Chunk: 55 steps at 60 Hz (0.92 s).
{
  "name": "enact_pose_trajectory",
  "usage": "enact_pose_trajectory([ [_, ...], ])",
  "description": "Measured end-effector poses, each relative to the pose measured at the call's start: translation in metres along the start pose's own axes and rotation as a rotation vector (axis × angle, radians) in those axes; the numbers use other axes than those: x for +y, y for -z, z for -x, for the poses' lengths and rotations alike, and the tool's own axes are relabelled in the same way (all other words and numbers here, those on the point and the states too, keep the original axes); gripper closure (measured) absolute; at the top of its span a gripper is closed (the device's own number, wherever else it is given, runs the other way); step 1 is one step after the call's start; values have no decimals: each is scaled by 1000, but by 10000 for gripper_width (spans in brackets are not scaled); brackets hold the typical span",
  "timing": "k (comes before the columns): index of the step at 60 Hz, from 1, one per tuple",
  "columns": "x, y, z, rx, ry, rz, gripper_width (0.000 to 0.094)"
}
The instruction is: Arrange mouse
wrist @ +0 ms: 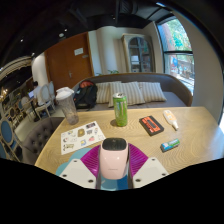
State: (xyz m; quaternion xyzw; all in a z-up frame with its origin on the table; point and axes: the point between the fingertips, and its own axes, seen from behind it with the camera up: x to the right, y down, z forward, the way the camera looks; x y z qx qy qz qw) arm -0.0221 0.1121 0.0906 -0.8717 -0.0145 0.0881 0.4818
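A pale pink computer mouse [113, 157] with a dark front end sits between my gripper's [113, 168] two fingers. The magenta pads [91, 160] show on either side of it and both fingers press on its sides, so the gripper is shut on the mouse. The mouse is over the near edge of a light wooden table [130, 138]. I cannot tell whether it touches the tabletop.
Beyond the fingers a green can [120, 108] stands mid-table. A sticker sheet [82, 135] and a clear jug [67, 105] lie left. A black-and-red box [151, 125], a white object [171, 120] and a teal item [170, 145] lie right. A sofa [140, 92] stands behind.
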Motion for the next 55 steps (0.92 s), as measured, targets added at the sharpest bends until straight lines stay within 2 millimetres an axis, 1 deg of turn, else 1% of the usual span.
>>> enact_pose_trajectory([
  [2,14,-4,16,2,16,15,579],
  [4,32,-11,26,14,32,40,578],
  [6,46,-19,32,26,40,68,573],
  [9,61,-27,42,33,33,86,573],
  [11,72,-31,43,41,23,96,562],
  [12,74,-32,46,50,20,100,560],
  [17,88,-39,47,85,21,123,525],
  [21,102,-44,42,104,39,158,454],
  [22,97,-45,43,105,46,138,444],
  [26,100,-45,44,99,72,165,403],
  [28,104,-42,44,94,71,202,367],
  [30,107,-37,43,96,62,240,268],
  [33,106,-27,42,96,58,270,73],
  [37,100,-7,42,95,66,268,99],
  [44,107,42,40,112,50,313,96],
  [50,124,88,41,96,46,364,95],
  [55,141,126,34,109,31,415,86],
])
